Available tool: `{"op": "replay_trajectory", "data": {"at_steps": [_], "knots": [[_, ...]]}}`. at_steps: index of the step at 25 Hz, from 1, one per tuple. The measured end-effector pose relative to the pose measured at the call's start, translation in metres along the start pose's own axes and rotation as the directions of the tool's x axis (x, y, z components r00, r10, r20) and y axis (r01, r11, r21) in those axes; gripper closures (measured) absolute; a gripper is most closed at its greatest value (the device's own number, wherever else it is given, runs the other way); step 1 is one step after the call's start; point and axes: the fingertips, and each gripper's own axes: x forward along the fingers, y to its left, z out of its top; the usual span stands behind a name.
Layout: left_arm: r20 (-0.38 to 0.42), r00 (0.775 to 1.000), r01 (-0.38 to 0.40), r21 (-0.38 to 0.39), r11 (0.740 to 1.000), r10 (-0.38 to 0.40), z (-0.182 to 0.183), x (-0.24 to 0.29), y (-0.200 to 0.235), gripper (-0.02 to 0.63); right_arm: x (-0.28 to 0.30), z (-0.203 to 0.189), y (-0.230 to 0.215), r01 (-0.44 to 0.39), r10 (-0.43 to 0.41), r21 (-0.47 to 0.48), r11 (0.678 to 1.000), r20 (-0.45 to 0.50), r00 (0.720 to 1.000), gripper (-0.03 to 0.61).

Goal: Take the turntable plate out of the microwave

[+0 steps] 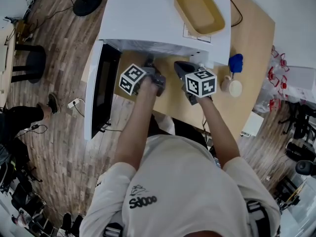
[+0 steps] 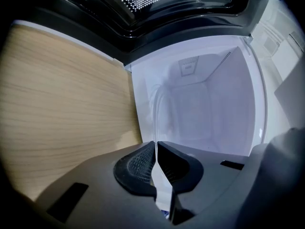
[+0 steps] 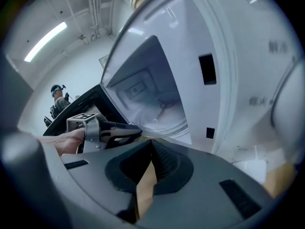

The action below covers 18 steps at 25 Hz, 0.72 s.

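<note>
The white microwave stands on the wooden table with its door swung open to the left. The clear glass turntable plate lies inside the cavity. In the left gripper view its rim shows edge-on as a faint arc that runs into the jaws. My left gripper reaches into the opening and is shut on that rim. My right gripper hovers just outside the opening, to the right of the left one. It is shut with nothing in it.
A yellow tray rests on top of the microwave. A blue object and a cream cup stand on the table to the right of it. The open door blocks the left side. A person stands far off.
</note>
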Motion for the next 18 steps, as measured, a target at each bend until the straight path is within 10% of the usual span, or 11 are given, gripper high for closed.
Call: {"op": "replay_trajectory", "data": {"at_steps": [7, 18], "knots": [[-0.034, 0.999, 0.004, 0.017, 1.0, -0.004, -0.003, -0.018, 0.007, 0.584, 0.029, -0.008, -0.002, -0.044, 0.027, 0.282, 0.958, 0.065, 0.998, 0.487], [-0.135, 0.991, 0.028, 0.062, 0.998, -0.02, -0.01, -0.04, 0.015, 0.583, 0.065, -0.023, -0.004, -0.197, 0.073, 0.604, 0.772, 0.223, 0.972, 0.354]]}}
